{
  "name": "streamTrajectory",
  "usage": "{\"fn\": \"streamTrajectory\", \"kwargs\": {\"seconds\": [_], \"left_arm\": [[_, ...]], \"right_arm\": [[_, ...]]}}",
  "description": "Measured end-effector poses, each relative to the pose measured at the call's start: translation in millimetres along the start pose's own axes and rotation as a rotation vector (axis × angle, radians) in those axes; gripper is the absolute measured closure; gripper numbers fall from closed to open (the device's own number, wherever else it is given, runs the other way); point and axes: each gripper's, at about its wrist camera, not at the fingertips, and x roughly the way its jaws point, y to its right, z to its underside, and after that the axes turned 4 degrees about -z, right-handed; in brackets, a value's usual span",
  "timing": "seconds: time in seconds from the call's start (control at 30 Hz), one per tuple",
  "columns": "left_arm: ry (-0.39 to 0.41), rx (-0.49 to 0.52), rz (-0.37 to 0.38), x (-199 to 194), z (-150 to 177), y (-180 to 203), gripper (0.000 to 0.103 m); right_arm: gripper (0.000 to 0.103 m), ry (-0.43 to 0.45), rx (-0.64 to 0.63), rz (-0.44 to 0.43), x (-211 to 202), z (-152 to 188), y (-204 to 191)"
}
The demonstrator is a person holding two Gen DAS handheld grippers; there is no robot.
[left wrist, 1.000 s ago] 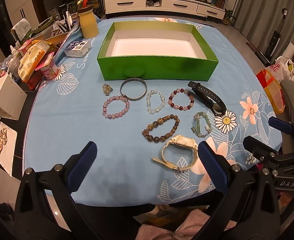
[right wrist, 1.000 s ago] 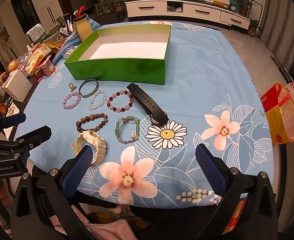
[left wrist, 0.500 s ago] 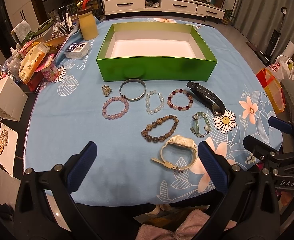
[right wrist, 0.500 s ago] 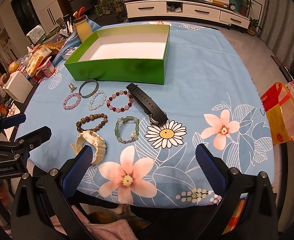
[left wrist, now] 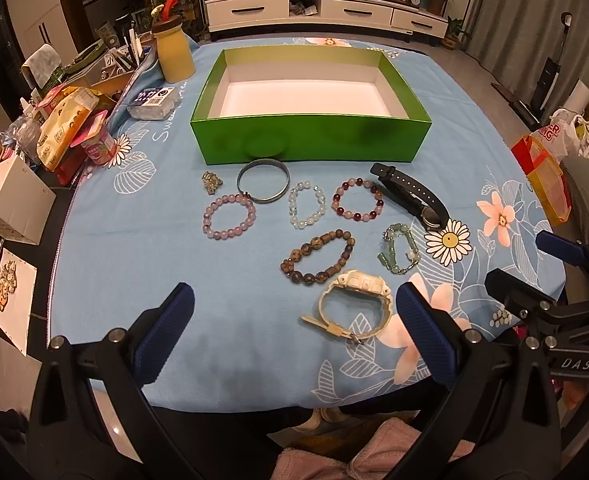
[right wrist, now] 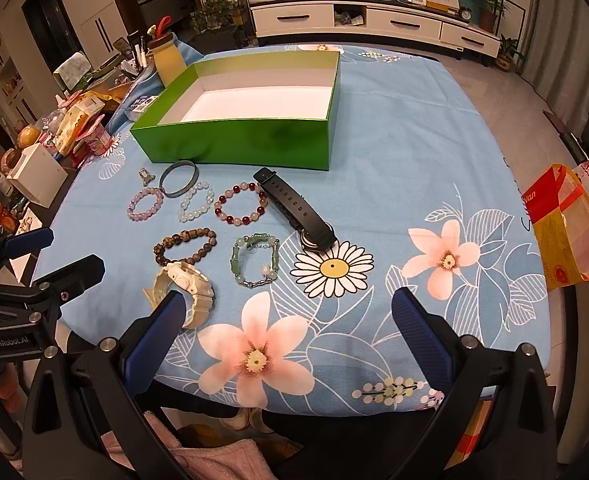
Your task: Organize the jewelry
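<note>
The left gripper (left wrist: 292, 322) and right gripper (right wrist: 286, 320) both hang with blue-padded jaws spread wide, holding nothing, above the near edge of the blue floral tablecloth (left wrist: 142, 248). The right gripper's left pad hides part of the cream plastic wristwatch (right wrist: 184, 290). Beyond lie a brown wooden bead bracelet (left wrist: 317, 257), a pale green jade bracelet (left wrist: 398, 249), a black strap watch (left wrist: 412, 196) and, farthest, the open green cardboard box (left wrist: 310, 140), its white floor bare.

warm indoor light, sharp — fisheye-bent edges
</note>
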Motion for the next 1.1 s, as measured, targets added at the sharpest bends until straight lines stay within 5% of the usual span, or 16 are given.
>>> {"fn": "streamTrajectory", "kwargs": {"seconds": [0.53, 0.9, 1.1], "left_arm": [[-0.014, -0.053, 0.062, 10, 2, -9, 0.002], [0.091, -0.093, 0.138, 29, 12, -28, 0.002], [0.034, -0.071, 0.152, 52, 34, -31, 0.002]], "right_arm": [[0.001, 0.016, 0.023, -0.031, 1, 1, 6], [0.001, 0.218, 0.043, -0.109, -4, 7, 31], [0.001, 0.148, 0.033, -0.180, 17, 20, 36]]}}
